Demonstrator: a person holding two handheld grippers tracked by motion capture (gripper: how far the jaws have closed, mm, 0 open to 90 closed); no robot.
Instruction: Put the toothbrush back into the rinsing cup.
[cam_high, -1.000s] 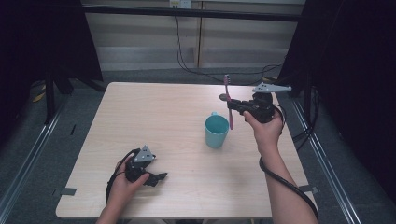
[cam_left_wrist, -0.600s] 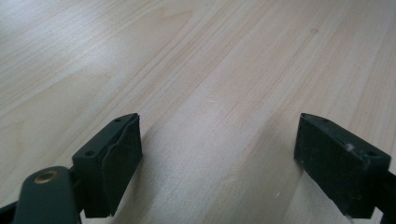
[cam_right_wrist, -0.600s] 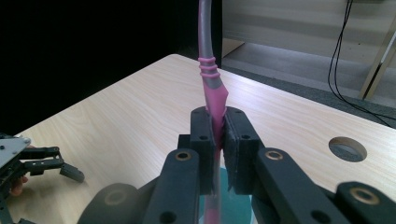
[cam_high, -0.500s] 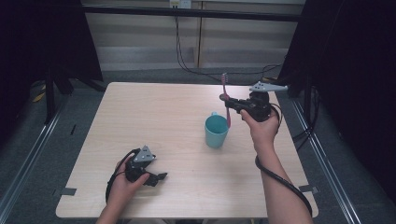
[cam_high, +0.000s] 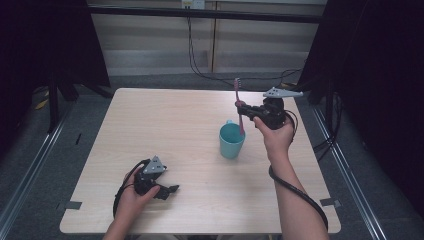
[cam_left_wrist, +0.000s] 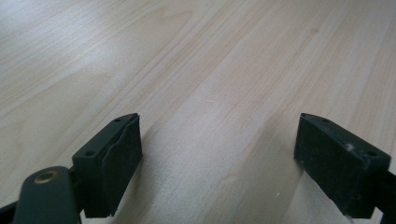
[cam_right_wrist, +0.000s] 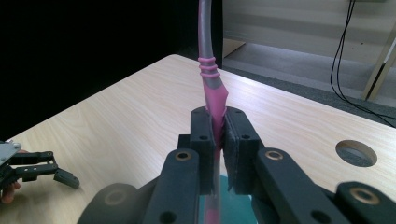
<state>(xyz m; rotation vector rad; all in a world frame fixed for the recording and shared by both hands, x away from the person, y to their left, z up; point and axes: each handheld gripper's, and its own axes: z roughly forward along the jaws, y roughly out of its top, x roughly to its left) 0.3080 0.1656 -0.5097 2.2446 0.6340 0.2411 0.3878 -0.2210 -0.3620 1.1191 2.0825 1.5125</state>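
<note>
Little changed from 1 second ago: pink toothbrush (cam_high: 239, 106) held upright as before at right of centre in the high view, clamped at mid-handle by the right tool (cam_high: 244, 111), lower end dipping into the teal cup (cam_high: 231, 141) directly below. Head rising above the closed jaws toward the frame top. Left tool (cam_high: 169, 190) unmoved at lower left on the tabletop (cam_high: 165, 125), jaws spread apart, gripping nothing.

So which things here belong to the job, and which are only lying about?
In the job:
- toothbrush, clamped upright in the right gripper
- cup, just under the toothbrush

Not in the job, it seems:
- left gripper, open, resting on the table
- cables on the floor behind
</note>
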